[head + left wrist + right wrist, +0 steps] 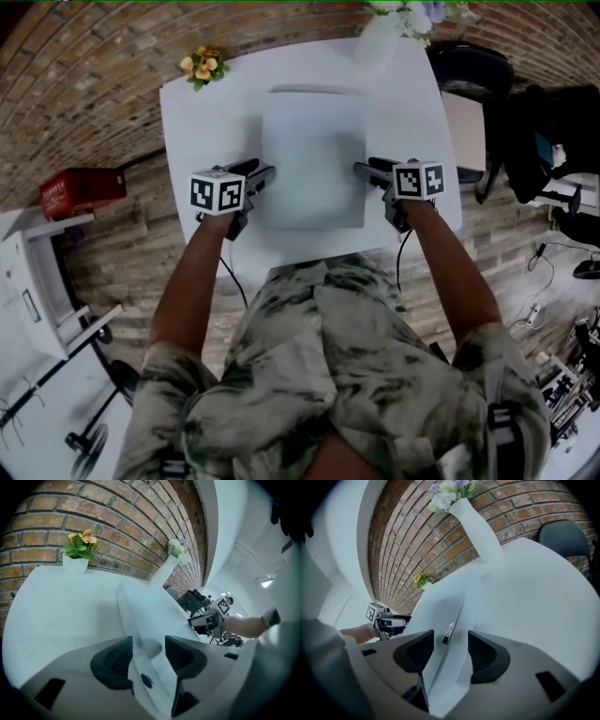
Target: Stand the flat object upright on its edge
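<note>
The flat white board [314, 155] lies face down in the middle of the table [202, 122], with the left hand-held gripper [265, 175] and right hand-held gripper [362, 170] at opposite side edges, each gripper's jaws spread apart around an edge without pinching it.

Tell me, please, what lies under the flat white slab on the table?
Only the white table shows around the slab. Anything beneath the slab is covered by it and cannot be seen.

Pale grey slab [312, 159], white table [206, 122]
</note>
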A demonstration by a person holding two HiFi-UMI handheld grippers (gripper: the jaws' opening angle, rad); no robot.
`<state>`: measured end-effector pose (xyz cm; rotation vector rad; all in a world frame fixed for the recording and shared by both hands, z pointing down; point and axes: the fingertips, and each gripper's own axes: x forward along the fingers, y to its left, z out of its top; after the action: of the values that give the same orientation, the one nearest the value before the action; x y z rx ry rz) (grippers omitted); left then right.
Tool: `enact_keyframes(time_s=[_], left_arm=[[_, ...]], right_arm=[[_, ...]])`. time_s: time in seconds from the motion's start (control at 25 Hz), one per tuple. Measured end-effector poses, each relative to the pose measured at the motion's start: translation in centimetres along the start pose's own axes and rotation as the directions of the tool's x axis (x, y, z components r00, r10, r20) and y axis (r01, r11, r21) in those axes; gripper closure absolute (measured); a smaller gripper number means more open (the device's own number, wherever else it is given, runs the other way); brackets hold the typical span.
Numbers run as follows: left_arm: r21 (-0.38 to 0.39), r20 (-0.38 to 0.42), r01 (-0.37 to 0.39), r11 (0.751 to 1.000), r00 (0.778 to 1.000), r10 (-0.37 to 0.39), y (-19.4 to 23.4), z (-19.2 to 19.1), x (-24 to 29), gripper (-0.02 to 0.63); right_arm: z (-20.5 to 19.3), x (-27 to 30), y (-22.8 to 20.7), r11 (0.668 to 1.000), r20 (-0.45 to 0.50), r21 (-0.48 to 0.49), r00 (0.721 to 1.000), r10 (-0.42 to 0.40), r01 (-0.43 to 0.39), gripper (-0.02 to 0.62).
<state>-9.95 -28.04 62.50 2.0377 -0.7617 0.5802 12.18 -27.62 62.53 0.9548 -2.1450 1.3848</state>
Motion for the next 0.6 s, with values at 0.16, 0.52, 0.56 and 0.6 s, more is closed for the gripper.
enact_keyframes(time_s=[0.16, 0.52, 0.56, 0.6], left_arm=[[-0.016, -0.009, 0.011, 1.000, 1.000, -0.011, 0.4, 0.2, 0.7, 0.390], [-0.061, -0.039, 0.059, 0.996, 0.997, -0.061, 0.4, 0.1, 1.3, 0.390], [-0.064, -0.037, 0.056, 0.996, 0.998, -0.058, 0.4, 0.1, 1.3, 0.390], [-0.068, -0.035, 0.052, 0.996, 0.998, -0.054, 0.4, 0.0, 1.3, 0.390]], right_arm=[[0.3, 0.7, 0.0, 1.000, -0.026, 0.011, 0.999, 0.018, -0.018, 0.348], [0.2, 1.4, 0.1, 0.999, -0.082, 0.014, 0.996, 0.031, -0.030, 0.354], [0.2, 1.4, 0.1, 0.999, -0.083, 0.012, 0.996, 0.031, -0.030, 0.356], [0.2, 1.4, 0.1, 0.999, -0.084, 0.010, 0.996, 0.031, -0.031, 0.357]])
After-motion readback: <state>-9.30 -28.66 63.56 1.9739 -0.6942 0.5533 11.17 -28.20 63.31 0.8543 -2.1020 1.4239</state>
